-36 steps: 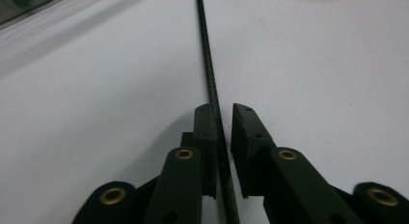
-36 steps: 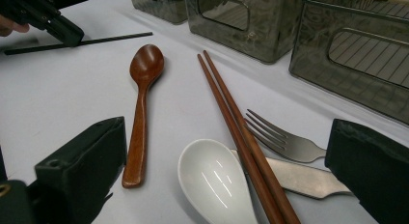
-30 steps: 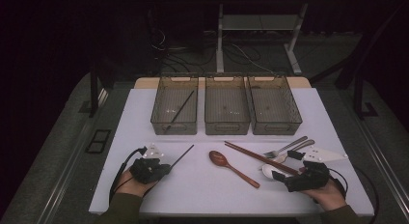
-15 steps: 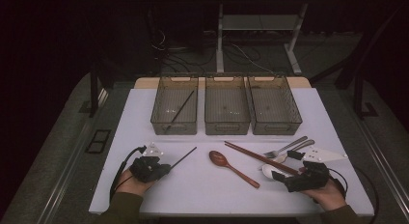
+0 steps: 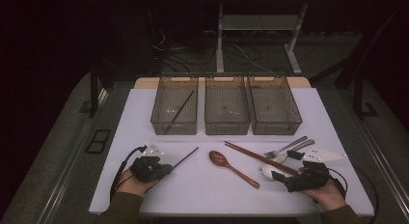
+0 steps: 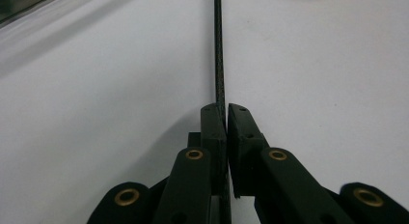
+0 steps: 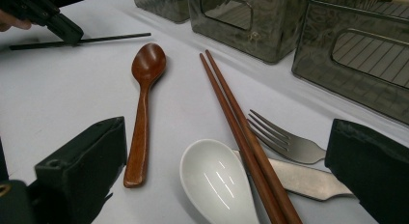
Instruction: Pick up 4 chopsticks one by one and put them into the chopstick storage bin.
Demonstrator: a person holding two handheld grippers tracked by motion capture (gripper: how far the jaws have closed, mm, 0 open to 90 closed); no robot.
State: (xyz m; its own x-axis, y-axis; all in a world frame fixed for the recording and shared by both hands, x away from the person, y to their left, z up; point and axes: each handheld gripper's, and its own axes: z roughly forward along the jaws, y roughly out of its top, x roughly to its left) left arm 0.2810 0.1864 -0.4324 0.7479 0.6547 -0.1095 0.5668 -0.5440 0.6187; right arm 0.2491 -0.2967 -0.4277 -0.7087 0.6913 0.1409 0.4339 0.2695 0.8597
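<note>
My left gripper lies low on the white table at the front left, shut on the near end of a thin black chopstick. In the left gripper view the chopstick runs straight out from between the pressed jaws of that gripper. My right gripper rests at the front right, open, its jaws either side of a white ceramic spoon without touching it. A wooden spoon, a pair of brown chopsticks and a metal fork lie ahead of it.
Three smoky plastic bins stand in a row at the back: left, middle, right. A second black chopstick lies in the left bin. A flat metal handle lies under the brown chopsticks.
</note>
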